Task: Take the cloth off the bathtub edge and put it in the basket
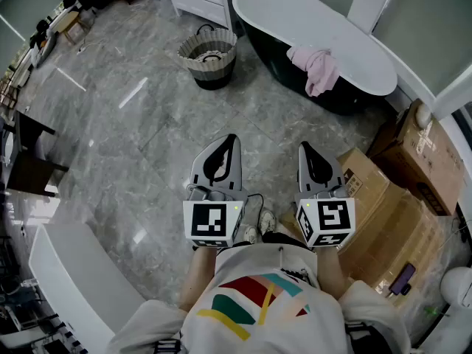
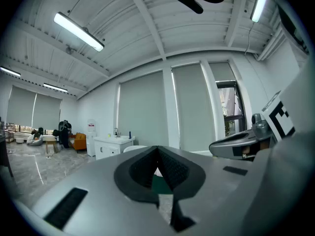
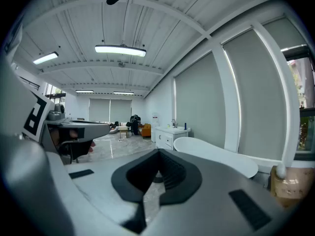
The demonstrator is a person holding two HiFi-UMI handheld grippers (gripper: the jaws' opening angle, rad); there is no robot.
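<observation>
Jaws on both tools are sitting closed with nothing between them, so the task is only at its start: the reach for the cloth is not yet begun.

From the head view, the left gripper [image 1: 230, 139] and right gripper [image 1: 304, 147] are pointing away from the person over the glossy grey marble-look floor [image 1: 133, 124]. The pink cloth [image 1: 316, 66] is hanging well ahead of them, to the far right. It is draping in soft, crumpled folds over the near rim of the bathtub [image 1: 295, 13], a smooth oval tub, white inside and dark outside. The basket [image 1: 189, 53] is standing on the floor to the tub's left, round and woven-looking, with a ruffled pale rim and a dark base. Brown cardboard boxes [image 1: 398, 212] are stacked at the near right.

In the left gripper view, the ribbed dark pads are meeting in a point with no gap, and a white cabinet [image 2: 110, 144] is showing far behind them.

In the right gripper view, the pads are likewise pressed together and holding nothing, with the tub's long white rim lying beyond them to the right.

Judging from this, the next move is calling for a walk toward the tub. One pair of jaws will then need opening wide enough to pinch a thick fold, since limp fabric is likely to sag and slip.
</observation>
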